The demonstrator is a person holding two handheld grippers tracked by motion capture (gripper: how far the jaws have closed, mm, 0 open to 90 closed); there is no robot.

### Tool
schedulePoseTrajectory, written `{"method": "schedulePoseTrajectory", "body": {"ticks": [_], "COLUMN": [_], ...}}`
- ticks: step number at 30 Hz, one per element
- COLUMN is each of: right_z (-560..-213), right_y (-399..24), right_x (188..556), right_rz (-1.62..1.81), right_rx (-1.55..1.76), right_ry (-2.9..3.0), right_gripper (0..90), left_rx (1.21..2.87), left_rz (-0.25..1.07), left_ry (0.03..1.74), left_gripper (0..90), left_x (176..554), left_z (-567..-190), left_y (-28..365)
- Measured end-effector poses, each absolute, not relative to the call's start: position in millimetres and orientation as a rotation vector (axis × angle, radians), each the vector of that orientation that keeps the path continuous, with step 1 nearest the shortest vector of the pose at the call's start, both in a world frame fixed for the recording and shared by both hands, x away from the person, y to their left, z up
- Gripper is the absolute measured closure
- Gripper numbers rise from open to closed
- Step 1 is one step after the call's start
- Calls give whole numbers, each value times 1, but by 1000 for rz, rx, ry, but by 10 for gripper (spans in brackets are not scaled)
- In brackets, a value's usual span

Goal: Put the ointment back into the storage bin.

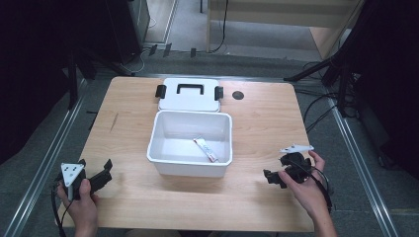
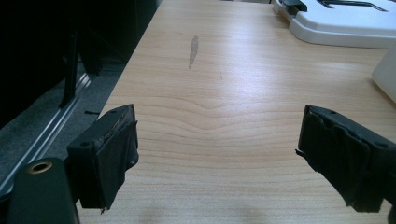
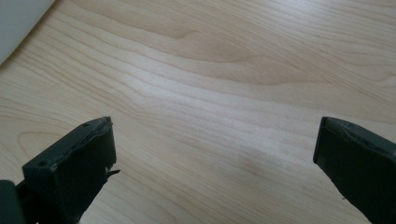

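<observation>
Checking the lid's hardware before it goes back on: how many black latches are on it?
2: left latch at one end of the white lid, right latch at the other, flanking the black handle.

The left gripper point(image 1: 94, 174) was black, with a grey three-cornered plate pierced by small holes on top; its pads point(image 2: 109, 154) wore frayed black tape; the right gripper point(image 1: 274, 177) carried a matching plate and a looping black cable; both forearms were bare.

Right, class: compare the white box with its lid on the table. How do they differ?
The box is deep and open, with a small tube inside; the lid is flat and lies behind it. The lid carries a black handle and black side clips; the box is plain white. Both are white, rectangular and rest on the wooden table.
</observation>
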State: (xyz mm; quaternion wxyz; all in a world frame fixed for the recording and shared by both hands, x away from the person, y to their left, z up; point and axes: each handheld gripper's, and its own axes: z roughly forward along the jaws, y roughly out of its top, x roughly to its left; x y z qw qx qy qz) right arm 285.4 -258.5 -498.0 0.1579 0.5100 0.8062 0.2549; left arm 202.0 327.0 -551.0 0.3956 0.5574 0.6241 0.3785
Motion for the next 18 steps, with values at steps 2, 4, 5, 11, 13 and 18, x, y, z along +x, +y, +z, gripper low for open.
{"method": "schedulePoseTrajectory", "body": {"ticks": [2, 4, 5, 11, 13, 18], "right_z": [-505, -512, -516, -530, -533, -535], "right_y": [-269, -281, -289, -317, -323, -332], "right_x": [279, 273, 270, 251, 244, 234], "right_rz": [790, 873, 915, 1012, 1016, 1048], "right_rx": [1474, 1498, 1508, 1535, 1529, 1533], "right_ry": [2266, 2228, 2205, 2097, 2064, 2025], "right_gripper": [0, 0, 0, 0, 0, 0], "left_rx": [1411, 1412, 1414, 1416, 1417, 1418], "left_rz": [959, 960, 961, 963, 966, 966], "left_ry": [1583, 1582, 1582, 1581, 1580, 1580], "left_gripper": [127, 126, 126, 127, 127, 128], "left_x": [202, 202, 202, 202, 202, 202], "left_z": [-551, -551, -551, -551, -551, -551], "left_y": [327, 327, 327, 327, 326, 326]}}
